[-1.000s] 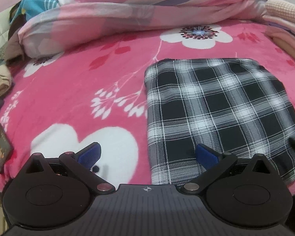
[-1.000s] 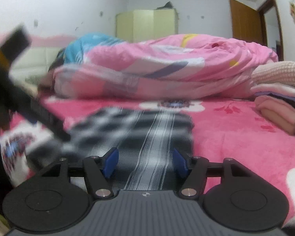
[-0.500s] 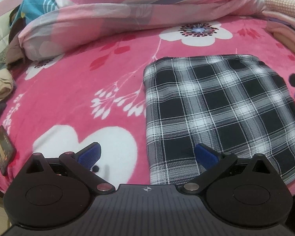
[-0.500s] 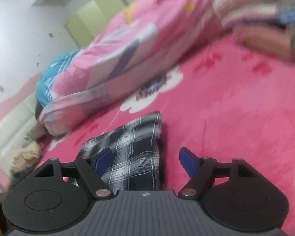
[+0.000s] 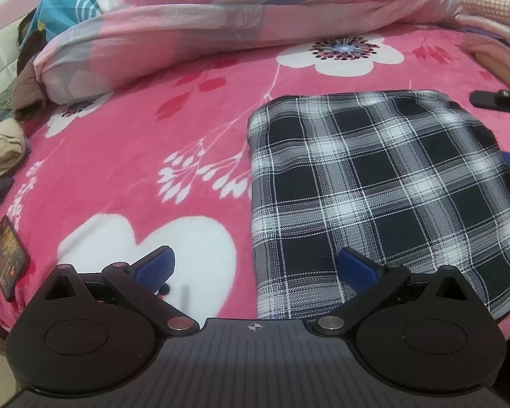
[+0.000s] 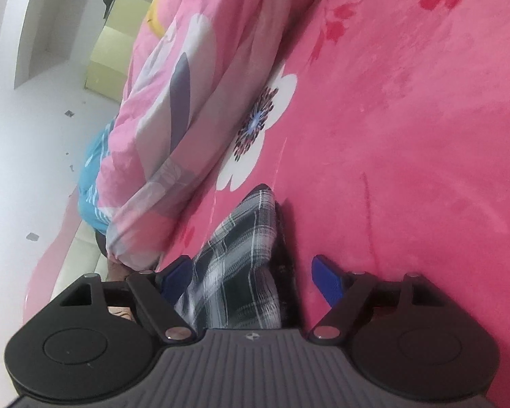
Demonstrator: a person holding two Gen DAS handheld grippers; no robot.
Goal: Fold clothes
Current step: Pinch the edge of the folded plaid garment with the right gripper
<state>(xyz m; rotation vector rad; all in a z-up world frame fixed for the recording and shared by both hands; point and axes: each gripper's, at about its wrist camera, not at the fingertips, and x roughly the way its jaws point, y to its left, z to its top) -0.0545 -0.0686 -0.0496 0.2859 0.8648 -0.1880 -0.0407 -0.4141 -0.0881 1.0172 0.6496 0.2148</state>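
On pink blanket (image 5: pixel 187 129): folded plaid garment (image 5: pixel 374 183), flat.

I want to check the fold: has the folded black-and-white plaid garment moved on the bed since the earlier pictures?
No. In the left wrist view the folded black-and-white plaid garment keeps its place beside the white branch print of the pink blanket.
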